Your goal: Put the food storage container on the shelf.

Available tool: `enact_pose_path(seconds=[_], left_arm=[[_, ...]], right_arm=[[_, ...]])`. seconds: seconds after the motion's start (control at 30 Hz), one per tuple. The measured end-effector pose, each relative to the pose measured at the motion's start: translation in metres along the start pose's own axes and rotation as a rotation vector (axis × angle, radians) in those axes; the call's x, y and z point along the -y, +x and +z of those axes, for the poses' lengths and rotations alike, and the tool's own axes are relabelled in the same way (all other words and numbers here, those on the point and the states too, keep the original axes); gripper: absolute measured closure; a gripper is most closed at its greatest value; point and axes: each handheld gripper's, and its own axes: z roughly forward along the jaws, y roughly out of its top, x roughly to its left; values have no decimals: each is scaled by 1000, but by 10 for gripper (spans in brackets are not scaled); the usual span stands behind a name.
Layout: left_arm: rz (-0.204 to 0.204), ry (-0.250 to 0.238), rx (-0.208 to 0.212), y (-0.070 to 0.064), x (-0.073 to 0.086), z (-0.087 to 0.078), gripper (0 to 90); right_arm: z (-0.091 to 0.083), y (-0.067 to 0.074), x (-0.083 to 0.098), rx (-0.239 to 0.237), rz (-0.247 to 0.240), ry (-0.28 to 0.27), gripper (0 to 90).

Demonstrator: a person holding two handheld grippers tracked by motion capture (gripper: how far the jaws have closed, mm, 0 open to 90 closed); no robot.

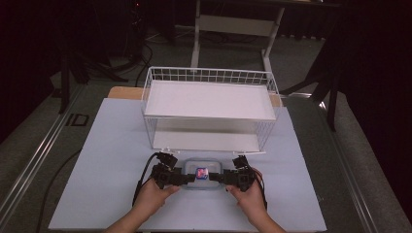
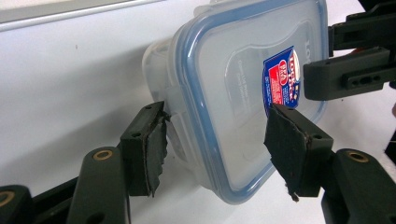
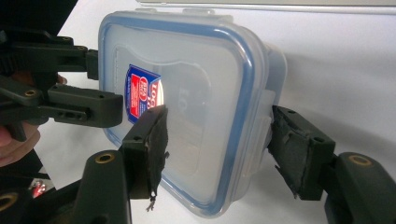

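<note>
A clear plastic food container [image 1: 204, 165] with a blue-rimmed lid and a red and blue label lies on the pale mat just in front of the wire rack. My left gripper [image 1: 190, 178] holds its left end. In the left gripper view the left gripper [image 2: 222, 140] has one pad on the lid [image 2: 233, 84] and the other against the side latch. My right gripper [image 1: 214, 177] holds the opposite end. In the right gripper view the right gripper [image 3: 222, 144] has one pad on the lid [image 3: 196, 70] and one at the side clip. I cannot tell if the container is off the mat.
A white wire rack [image 1: 209, 99] with two white shelves stands right behind the container. The pale mat [image 1: 111, 160] stretches to both sides and toward me. Black cables [image 1: 141, 182] trail from the grippers. Desk legs and dark floor lie beyond the table.
</note>
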Motion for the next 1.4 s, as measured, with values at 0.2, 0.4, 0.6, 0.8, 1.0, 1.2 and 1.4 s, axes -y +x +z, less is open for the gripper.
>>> enact_pose_path(seconds=[0.2,0.4,0.6,0.8,1.0,1.2,1.4], left_arm=[[-18,-48,3,-1,7,-2,428],[-29,-67,-5,-2,10,-3,438],[-13,-114,10,-2,0,-8,453],[25,-152,5,-5,-18,-14,462],[50,-162,-14,-5,-37,-13,460],[59,-181,-20,2,-55,-5,456],[55,-199,-12,14,-63,10,455]], right_arm=[[-2,3,2,11,-23,-7,392],[-2,6,0,19,-40,-23,392],[-9,6,-6,22,-63,-50,392],[-20,7,-19,26,-101,-106,392],[-24,2,-33,24,-95,-148,391],[-21,-10,-50,38,-76,-183,386],[-12,-22,-59,53,-66,-205,385]])
